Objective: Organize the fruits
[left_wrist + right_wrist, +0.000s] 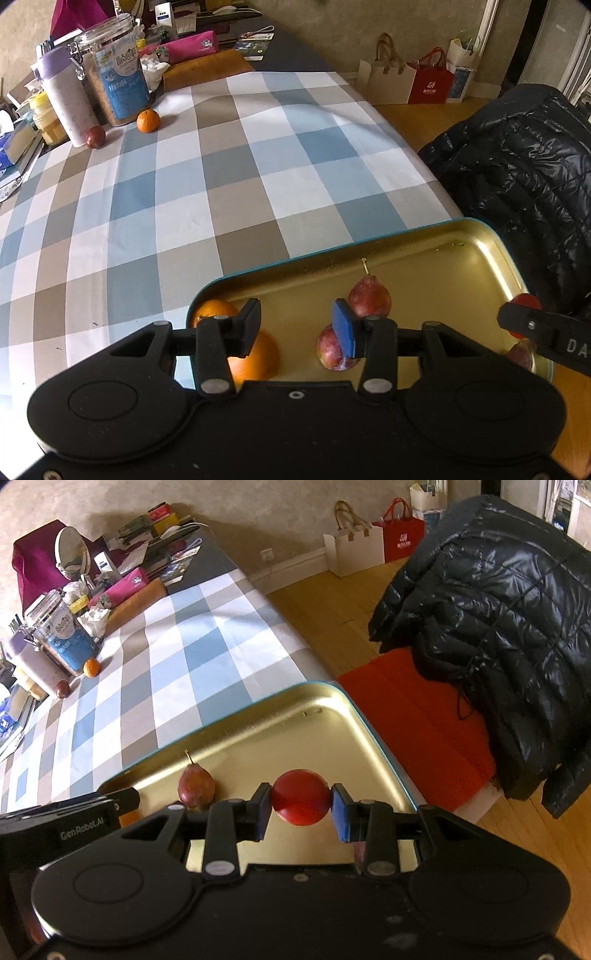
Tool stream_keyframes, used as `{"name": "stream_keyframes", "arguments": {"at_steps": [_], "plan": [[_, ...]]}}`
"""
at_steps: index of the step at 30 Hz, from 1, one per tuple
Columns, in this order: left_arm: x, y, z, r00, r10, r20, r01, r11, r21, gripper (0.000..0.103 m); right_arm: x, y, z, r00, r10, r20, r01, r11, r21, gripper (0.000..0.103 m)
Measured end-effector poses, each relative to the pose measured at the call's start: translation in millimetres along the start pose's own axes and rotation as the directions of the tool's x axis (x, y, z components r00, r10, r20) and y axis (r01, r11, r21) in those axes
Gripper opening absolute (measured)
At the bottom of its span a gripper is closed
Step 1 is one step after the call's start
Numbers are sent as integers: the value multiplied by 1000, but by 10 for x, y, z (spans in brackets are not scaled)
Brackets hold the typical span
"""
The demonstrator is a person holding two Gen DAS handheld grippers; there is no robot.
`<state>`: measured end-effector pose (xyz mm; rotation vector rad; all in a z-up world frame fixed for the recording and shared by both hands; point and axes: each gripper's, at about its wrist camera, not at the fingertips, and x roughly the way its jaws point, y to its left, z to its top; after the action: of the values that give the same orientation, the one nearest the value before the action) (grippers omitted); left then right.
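A gold tray with a teal rim sits at the near right of the checked tablecloth. It holds a red pear, a reddish plum and two oranges. My left gripper is open and empty above the tray, between the oranges and the plum. My right gripper is shut on a round red fruit and holds it above the tray, right of the pear. A small orange and a dark red fruit lie on the cloth at the far left.
A clear jar with a blue label, a lilac bottle, books and clutter line the far left of the table. A black puffer jacket lies over a seat with a red cushion beside the table's right edge. Paper bags stand on the floor.
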<state>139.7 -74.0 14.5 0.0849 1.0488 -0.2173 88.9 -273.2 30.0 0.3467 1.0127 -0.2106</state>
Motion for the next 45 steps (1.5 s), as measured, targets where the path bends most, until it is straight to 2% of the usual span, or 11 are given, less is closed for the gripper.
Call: {"name": "stream_keyframes", "arguments": {"at_steps": [7,14,18,28,45], "plan": [[-58,21,-60,1000,-5,1,5,1000,-11,52,1,74,10,1000,29,2,-29,999,-23,37],[-222,33,-197,999,11,30,-10,1000,-15,53,-160,108,-6,995,84,49,-82,996,-33,37],[-328,33,-286,998,27,50,-26,999,-18,53,-253,137,-58,995,84,60,-81,996,-44,37],[-545,-15,-595,994,63,93,-63,998,-9,53,-422,161,-399,996,47,71,-40,994,-98,37],[-657,-90,-1087,994,65,93,-63,998,-26,54,-597,-40,-939,996,42,85,-34,995,-92,37]]}}
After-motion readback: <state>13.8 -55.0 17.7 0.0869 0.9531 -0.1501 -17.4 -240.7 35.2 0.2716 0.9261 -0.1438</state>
